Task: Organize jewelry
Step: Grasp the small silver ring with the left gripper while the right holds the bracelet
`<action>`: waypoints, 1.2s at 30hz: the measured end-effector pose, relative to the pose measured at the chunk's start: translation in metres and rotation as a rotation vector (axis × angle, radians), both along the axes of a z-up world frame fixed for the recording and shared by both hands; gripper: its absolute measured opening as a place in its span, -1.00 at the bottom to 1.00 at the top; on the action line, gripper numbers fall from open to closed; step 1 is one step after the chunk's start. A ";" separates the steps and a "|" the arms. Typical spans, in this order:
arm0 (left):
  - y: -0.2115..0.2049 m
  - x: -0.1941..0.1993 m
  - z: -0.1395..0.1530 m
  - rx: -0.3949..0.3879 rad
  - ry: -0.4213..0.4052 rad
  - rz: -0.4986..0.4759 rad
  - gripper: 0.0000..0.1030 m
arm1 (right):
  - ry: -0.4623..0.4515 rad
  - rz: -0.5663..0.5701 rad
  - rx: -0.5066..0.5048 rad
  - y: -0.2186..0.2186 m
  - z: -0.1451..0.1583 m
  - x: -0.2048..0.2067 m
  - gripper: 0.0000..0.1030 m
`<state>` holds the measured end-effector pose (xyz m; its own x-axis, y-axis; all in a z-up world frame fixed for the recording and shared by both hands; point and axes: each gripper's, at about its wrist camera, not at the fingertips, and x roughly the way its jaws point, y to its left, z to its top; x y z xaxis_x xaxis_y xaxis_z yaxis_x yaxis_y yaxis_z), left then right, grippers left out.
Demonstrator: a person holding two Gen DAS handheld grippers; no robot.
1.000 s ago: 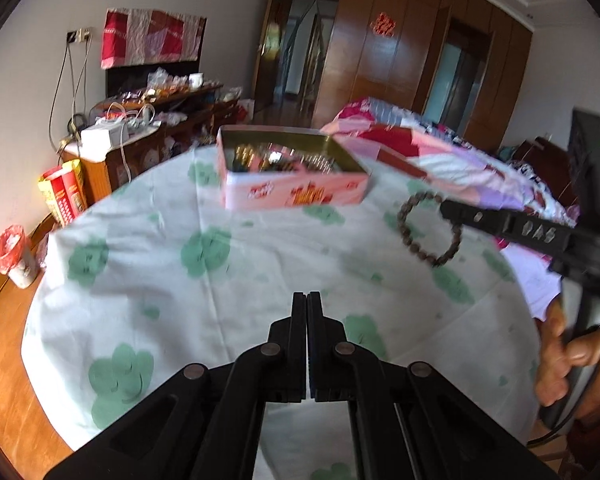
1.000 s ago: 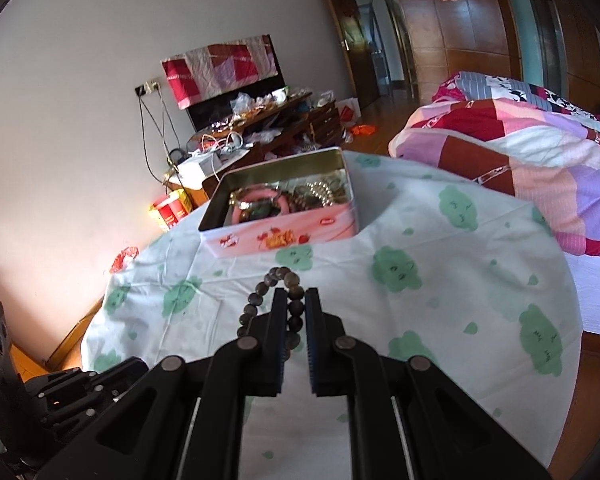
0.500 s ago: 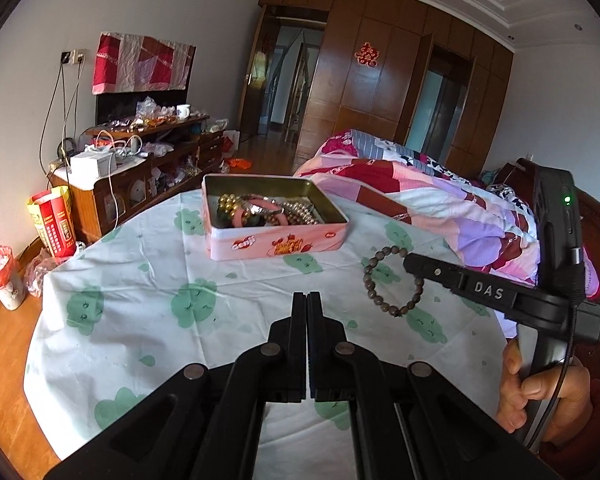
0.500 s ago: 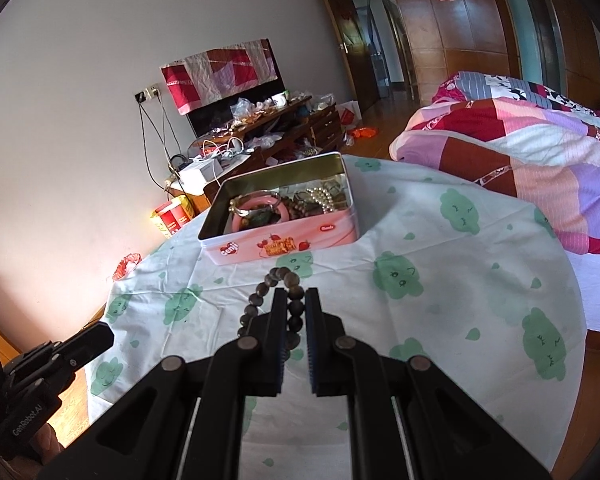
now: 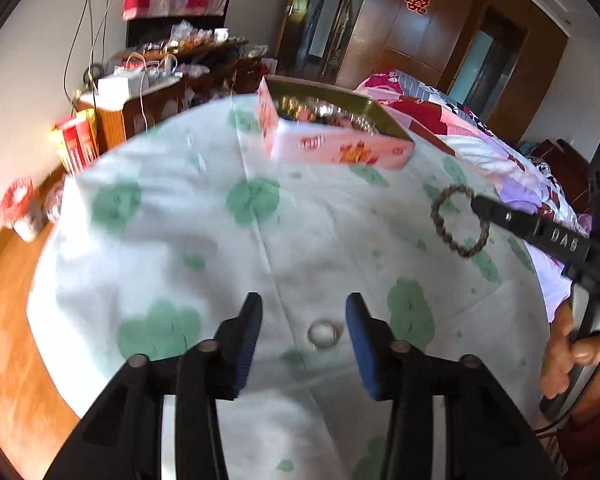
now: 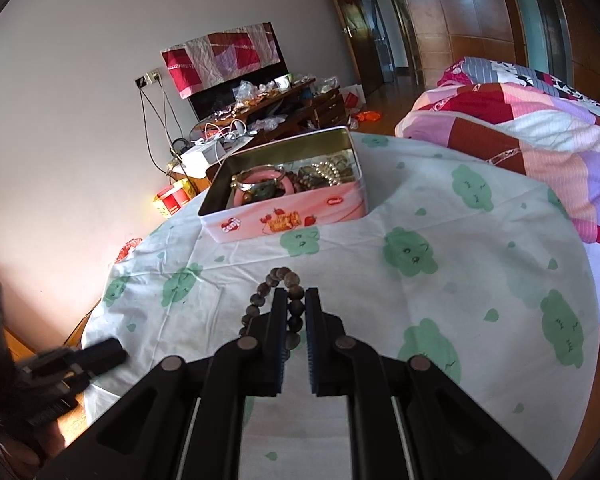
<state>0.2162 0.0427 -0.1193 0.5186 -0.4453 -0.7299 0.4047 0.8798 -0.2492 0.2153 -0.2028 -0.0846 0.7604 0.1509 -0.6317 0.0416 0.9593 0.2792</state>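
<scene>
While right gripper (image 6: 296, 312) pinches the bead bracelet (image 6: 278, 294) near the pink tin (image 6: 288, 220), left gripper (image 5: 302, 330), jaws wide, straddles the ring (image 5: 323, 333); lower squarely, close gently.

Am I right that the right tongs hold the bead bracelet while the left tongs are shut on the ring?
Not quite: the left tongs are open, straddling the ring on the tablecloth, as the left wrist view shows. The right tongs do hold the bead bracelet.
</scene>
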 end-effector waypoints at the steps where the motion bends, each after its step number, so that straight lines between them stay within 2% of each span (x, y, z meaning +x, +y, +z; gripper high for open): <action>1: -0.001 -0.002 -0.004 0.000 0.007 0.001 -0.11 | 0.001 0.003 0.002 0.001 0.000 0.000 -0.79; 3: -0.007 -0.005 -0.008 0.014 0.022 -0.012 -0.11 | 0.001 0.008 -0.001 0.002 0.000 -0.001 -0.79; 5: -0.015 -0.010 -0.009 0.048 -0.005 -0.038 -0.11 | -0.001 0.009 -0.003 0.002 0.002 -0.003 -0.79; 10: -0.037 -0.019 -0.016 0.228 -0.057 -0.066 -0.11 | -0.009 -0.002 0.003 -0.001 0.006 -0.006 -0.79; 12: -0.038 -0.020 -0.017 0.248 -0.068 -0.062 -0.13 | -0.014 -0.005 0.002 -0.001 0.008 -0.007 -0.79; 15: -0.035 -0.021 -0.017 0.225 -0.076 -0.056 -0.54 | -0.018 -0.004 0.001 -0.001 0.009 -0.009 -0.79; 16: -0.036 -0.021 -0.017 0.229 -0.080 -0.053 -0.58 | -0.019 -0.003 0.000 0.000 0.010 -0.009 -0.79; 20: -0.037 -0.020 -0.018 0.216 -0.082 -0.046 -0.58 | -0.024 -0.004 0.003 0.000 0.012 -0.011 -0.79; 24: -0.033 -0.018 -0.013 0.130 -0.084 -0.048 -0.58 | -0.038 -0.013 0.002 -0.003 0.016 -0.014 -0.79; 28: -0.037 -0.020 0.007 0.096 -0.150 -0.065 -0.58 | -0.050 -0.028 0.003 -0.009 0.019 -0.015 -0.79; 36: -0.039 -0.010 0.065 -0.030 -0.309 -0.075 -0.58 | -0.085 -0.051 0.012 -0.021 0.032 -0.009 -0.79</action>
